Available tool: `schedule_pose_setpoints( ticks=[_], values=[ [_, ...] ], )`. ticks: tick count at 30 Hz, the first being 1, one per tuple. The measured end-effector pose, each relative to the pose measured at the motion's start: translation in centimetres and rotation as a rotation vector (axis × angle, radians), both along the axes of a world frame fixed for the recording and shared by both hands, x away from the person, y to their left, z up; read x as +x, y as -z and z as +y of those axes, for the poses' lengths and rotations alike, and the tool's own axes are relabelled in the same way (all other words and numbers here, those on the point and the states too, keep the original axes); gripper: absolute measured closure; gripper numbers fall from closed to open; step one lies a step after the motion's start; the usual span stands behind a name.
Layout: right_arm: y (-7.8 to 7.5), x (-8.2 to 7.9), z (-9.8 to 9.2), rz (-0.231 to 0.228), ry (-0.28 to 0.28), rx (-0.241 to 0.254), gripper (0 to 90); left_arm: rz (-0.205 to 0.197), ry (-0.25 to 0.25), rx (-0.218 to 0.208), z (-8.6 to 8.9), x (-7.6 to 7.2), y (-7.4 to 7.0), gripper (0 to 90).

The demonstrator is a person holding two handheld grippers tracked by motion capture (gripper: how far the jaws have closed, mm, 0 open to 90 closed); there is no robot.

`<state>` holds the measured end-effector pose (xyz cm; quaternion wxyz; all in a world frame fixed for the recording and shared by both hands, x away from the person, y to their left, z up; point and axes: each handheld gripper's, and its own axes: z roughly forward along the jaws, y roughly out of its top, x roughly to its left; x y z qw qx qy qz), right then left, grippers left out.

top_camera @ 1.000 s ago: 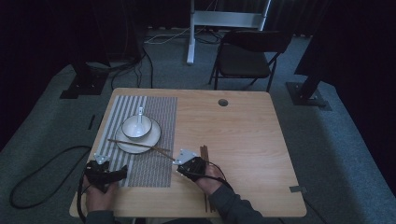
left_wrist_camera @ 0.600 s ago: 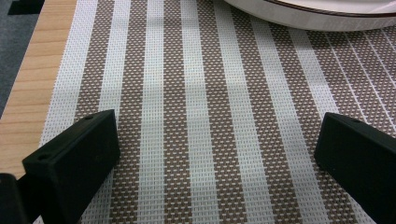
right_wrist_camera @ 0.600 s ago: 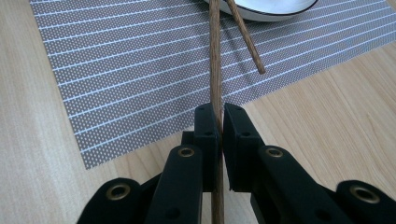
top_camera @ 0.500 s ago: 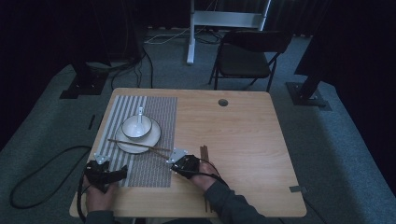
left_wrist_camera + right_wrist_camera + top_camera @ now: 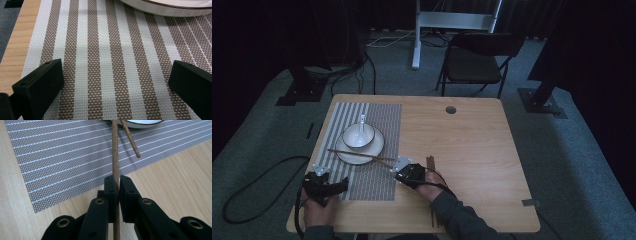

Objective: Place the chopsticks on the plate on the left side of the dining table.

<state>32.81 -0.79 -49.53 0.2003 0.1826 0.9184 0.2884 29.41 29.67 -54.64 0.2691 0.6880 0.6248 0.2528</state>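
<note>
My right gripper (image 5: pixel 401 170) (image 5: pixel 115 180) is shut on a brown chopstick (image 5: pixel 115 150), which runs from its jaws across the placemat to the white plate (image 5: pixel 140 123). A second chopstick (image 5: pixel 130 141) leans off the plate's rim, its end over the mat. From above, the chopsticks (image 5: pixel 362 155) lie across the front of the plate (image 5: pixel 374 149), which carries a white bowl (image 5: pixel 354 139) with a spoon (image 5: pixel 362 122). My left gripper (image 5: pixel 326 185) (image 5: pixel 115 82) hovers open over the striped placemat (image 5: pixel 107 50) with nothing between its jaws.
The placemat (image 5: pixel 379 125) covers the left part of the wooden table (image 5: pixel 472 145). A few dark sticks (image 5: pixel 430 162) lie beside the right hand. A round hole (image 5: pixel 450 109) sits near the far edge. A folding chair (image 5: pixel 477 62) stands beyond the table.
The right gripper has shifted slightly left toward the plate, carrying the chopstick with it. The left gripper has stayed put.
</note>
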Motion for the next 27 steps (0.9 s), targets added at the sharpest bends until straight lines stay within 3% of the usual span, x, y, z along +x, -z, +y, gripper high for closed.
schedule_pose_setpoints(
  ticks=[12, 27],
  values=[
    [-0.1, 0.6, 0.3, -0.001, -0.001, -0.004, 84.7, 0.000, 0.000, 0.000, 0.0, 0.0, 0.0, 0.2],
    [-0.6, 1.0, 1.5, -0.016, -0.076, -0.002, 84.7, -0.002, -0.002, -0.002, 0.0, 0.0, 0.0, 0.3]
  ],
)
